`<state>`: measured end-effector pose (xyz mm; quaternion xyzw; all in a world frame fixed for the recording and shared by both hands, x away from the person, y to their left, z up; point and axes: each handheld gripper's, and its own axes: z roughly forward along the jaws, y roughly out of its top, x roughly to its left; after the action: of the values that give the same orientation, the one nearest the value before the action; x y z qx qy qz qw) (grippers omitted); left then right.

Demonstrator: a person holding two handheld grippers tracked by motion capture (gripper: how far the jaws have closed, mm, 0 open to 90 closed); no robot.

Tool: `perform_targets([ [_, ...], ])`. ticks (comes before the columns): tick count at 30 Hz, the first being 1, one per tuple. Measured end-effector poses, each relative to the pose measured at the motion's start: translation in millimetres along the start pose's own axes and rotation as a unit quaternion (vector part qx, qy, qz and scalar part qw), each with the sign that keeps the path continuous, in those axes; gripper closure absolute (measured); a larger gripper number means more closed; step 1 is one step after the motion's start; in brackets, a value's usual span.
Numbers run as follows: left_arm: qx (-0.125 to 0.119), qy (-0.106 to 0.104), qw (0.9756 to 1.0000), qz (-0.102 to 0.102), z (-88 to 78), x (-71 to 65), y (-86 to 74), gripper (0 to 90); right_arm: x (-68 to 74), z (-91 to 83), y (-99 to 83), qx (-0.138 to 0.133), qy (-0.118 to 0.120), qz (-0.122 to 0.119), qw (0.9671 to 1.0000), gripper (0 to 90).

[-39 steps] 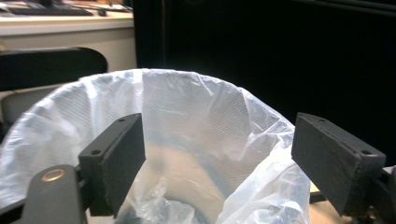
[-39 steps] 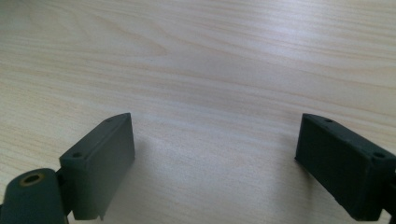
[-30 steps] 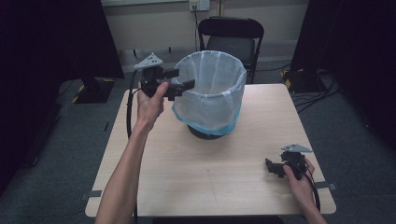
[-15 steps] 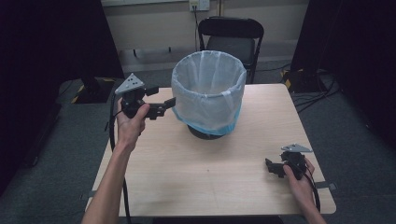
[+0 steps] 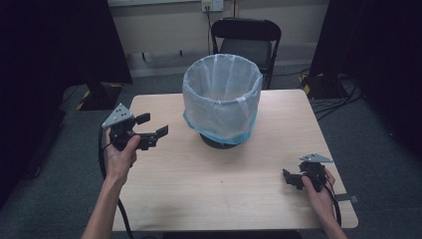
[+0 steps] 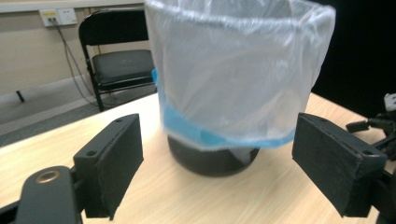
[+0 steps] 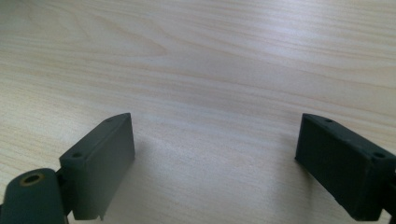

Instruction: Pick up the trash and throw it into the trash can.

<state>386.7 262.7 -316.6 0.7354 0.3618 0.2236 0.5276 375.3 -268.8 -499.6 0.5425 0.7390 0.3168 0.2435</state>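
Since half a second ago, we see that the left gripper [image 5: 152,126] has drawn back from the bin [image 5: 222,102] toward the near left part of the table [image 5: 199,184]; a second ago its jaws were up at the bin's rim, and now it hangs above the tabletop, near the bin but apart from it. We see its jaws spread wide with nothing between them, pointing toward the bin. In the left gripper view the two black pads [image 6: 111,163] frame the bin from the side, well clear of it.

We find the bin standing upright on the far middle of the table, a dark round container lined with a translucent white plastic bag [image 6: 233,70]. The bag is folded over the rim and hangs down the outside, ending in a blue hem [image 6: 196,133] just above the dark base.

At the near right corner of the table, the right gripper [image 5: 292,178] rests in the person's right hand [image 5: 318,196], where it was in the earlier frames. Its jaws too stand wide apart and hold nothing; in the right gripper view we see bare light wood between them.

Behind the table stands a black folding chair [image 5: 246,42].
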Motion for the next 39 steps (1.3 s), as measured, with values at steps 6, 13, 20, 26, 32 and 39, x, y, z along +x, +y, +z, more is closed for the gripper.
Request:
perform_targets([
  [6,0.018,0.010,0.9998,-0.003,-8.0,-0.5,-29.5,15.8,0.0,0.0,0.0,0.000,0.000,0.000,1.0000,10.7],
  [13,0.055,0.021,0.9982,-0.010,-12.3,-2.7,-66.0,15.8,0.0,0.0,0.0,0.000,0.000,0.000,1.0000,10.7],
  [20,0.089,0.019,0.9950,-0.041,-10.6,-4.9,-108.7,15.9,0.0,0.0,0.0,0.000,0.000,0.000,1.0000,10.7],
  [26,0.124,0.014,0.9905,-0.057,-6.0,-2.8,-140.7,15.9,0.1,0.1,0.0,0.000,-0.001,0.000,1.0000,10.7],
  [32,0.171,0.025,0.9833,-0.058,3.5,-1.4,-159.8,16.1,0.1,0.0,0.0,0.000,-0.001,0.000,1.0000,10.7],
  [39,0.203,0.043,0.9771,-0.047,13.0,-3.5,-178.0,16.2,0.1,0.0,0.0,0.000,0.000,0.000,1.0000,10.7],
])
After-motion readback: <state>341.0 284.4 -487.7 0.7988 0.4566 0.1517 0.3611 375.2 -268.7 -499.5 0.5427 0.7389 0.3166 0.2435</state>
